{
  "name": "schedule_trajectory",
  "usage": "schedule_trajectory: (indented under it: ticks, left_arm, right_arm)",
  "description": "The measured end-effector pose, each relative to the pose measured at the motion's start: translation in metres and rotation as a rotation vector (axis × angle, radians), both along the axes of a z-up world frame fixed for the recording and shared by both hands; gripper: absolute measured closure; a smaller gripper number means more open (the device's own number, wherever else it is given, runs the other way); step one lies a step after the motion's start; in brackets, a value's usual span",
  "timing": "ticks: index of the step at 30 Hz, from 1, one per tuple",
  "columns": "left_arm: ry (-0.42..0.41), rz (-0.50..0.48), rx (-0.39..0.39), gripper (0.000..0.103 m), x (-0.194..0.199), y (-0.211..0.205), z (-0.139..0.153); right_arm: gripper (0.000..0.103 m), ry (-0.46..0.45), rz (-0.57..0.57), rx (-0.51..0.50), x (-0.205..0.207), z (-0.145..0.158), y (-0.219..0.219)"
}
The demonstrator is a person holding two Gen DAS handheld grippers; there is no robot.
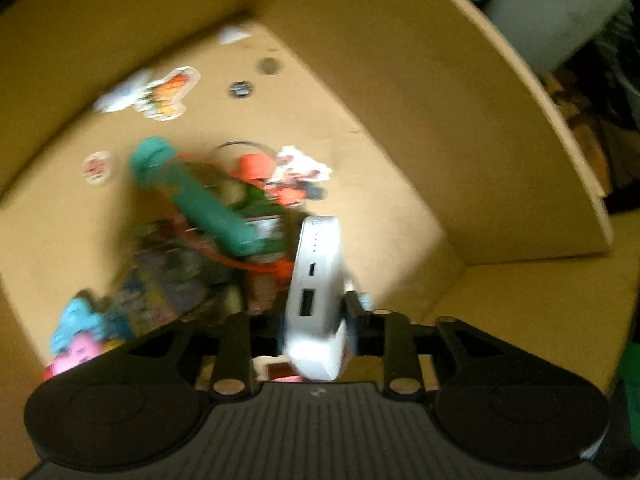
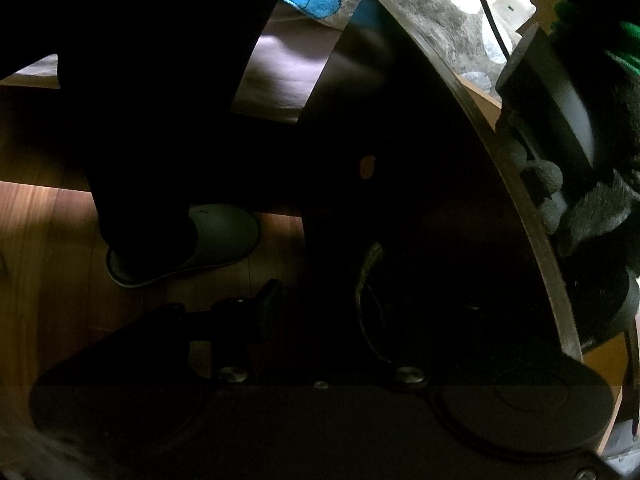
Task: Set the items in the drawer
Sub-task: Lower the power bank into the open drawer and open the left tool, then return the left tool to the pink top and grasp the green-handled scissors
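In the left wrist view my left gripper (image 1: 316, 320) is shut on a white power bank (image 1: 316, 280), held upright over the open wooden drawer (image 1: 400, 128). Inside the drawer lie a teal dumbbell-shaped toy (image 1: 192, 196), an orange cable (image 1: 256, 266), stickers (image 1: 160, 92) and other small items, all blurred. In the right wrist view my right gripper (image 2: 320, 312) is in deep shadow beside the dark drawer front (image 2: 420, 200); only its left finger (image 2: 268, 304) shows clearly, and I cannot tell how the jaws stand.
A pink and blue toy (image 1: 76, 340) lies at the drawer's near left. The drawer's right wall (image 1: 520, 160) rises close by. The right wrist view shows a wooden floor (image 2: 40, 220), a person's slippered foot (image 2: 200, 240), and a grey rug (image 2: 420, 12).
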State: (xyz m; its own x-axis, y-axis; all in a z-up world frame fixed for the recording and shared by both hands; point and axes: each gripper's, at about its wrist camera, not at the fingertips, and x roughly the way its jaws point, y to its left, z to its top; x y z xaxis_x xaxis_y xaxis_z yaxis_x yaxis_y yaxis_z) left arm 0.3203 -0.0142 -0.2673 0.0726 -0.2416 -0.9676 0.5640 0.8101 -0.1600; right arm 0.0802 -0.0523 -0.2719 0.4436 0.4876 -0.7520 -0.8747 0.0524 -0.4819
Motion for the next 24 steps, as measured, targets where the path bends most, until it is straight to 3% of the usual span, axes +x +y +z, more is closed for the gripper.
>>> schedule_trajectory:
  ticks: [3, 9, 18, 21, 24]
  left_arm:
    - [-0.064, 0.022, 0.042, 0.051, -0.003, 0.008, 0.015]
    - [-0.204, 0.084, 0.037, 0.050, -0.001, 0.020, 0.069]
    - [-0.543, 0.261, -0.070, 0.050, 0.032, 0.021, 0.157]
    - [-0.613, 0.315, -0.102, 0.050, 0.057, 0.020, 0.172]
    - [-0.631, 0.401, -0.171, 0.050, 0.092, 0.024, 0.176]
  right_arm:
    - [0.058, 0.000, -0.002, -0.001, 0.000, 0.000, 0.000]
    - [0.058, 0.000, -0.006, -0.003, 0.000, 0.000, 0.000]
    - [0.057, 0.001, -0.006, -0.003, 0.000, -0.001, 0.001]
    - [0.055, 0.000, -0.005, -0.002, -0.001, -0.001, 0.001]
    - [0.055, -0.001, -0.002, -0.002, -0.001, -0.001, 0.000]
